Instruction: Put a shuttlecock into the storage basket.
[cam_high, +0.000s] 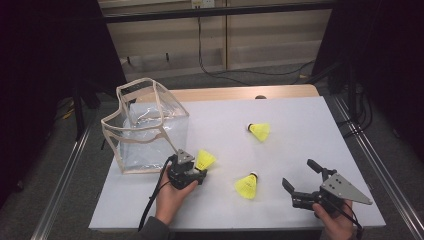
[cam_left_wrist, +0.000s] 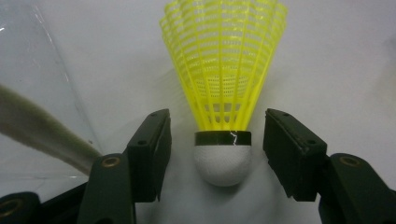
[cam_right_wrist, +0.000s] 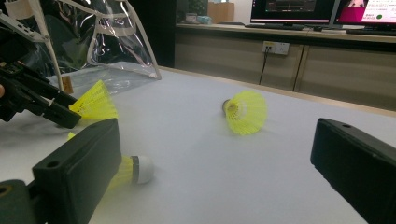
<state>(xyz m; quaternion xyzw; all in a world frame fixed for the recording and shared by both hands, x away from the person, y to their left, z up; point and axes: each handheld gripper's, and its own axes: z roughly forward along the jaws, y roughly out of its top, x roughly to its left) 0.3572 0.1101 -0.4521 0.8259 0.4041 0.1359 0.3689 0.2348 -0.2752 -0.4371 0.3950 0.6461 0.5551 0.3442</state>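
1. Left gripper (cam_high: 196, 173) sits near the table's (cam_high: 300, 120) front-left, jaws apart on either side of a shuttlecock (cam_high: 205, 159) that lies just beside the clear bag (cam_high: 145, 127).
2. In the left gripper view the jaws flank the white cork (cam_left_wrist: 222, 161) with a gap on each side, so nothing is pinched yet.
3. Handling call: this should be feather-light, the yellow skirt (cam_left_wrist: 223, 60) thin, springy and easy to crush. The cork with its dark band looks like the firm place to squeeze, though round enough to squirt out under an off-centre grip.
4. Right gripper (cam_high: 299, 178) hovers at the front-right, jaws spread wide, holding nothing.
5. The high view lays out all three shuttlecocks: one at the left gripper, one mid-front (cam_high: 247, 185), one farther back (cam_high: 259, 131), well apart.
6. The right gripper view adds the low angle: the back one (cam_right_wrist: 245, 112) lies on its side, skirt mouth toward the camera, and the near one's cork (cam_right_wrist: 141, 169) peeks past a jaw.
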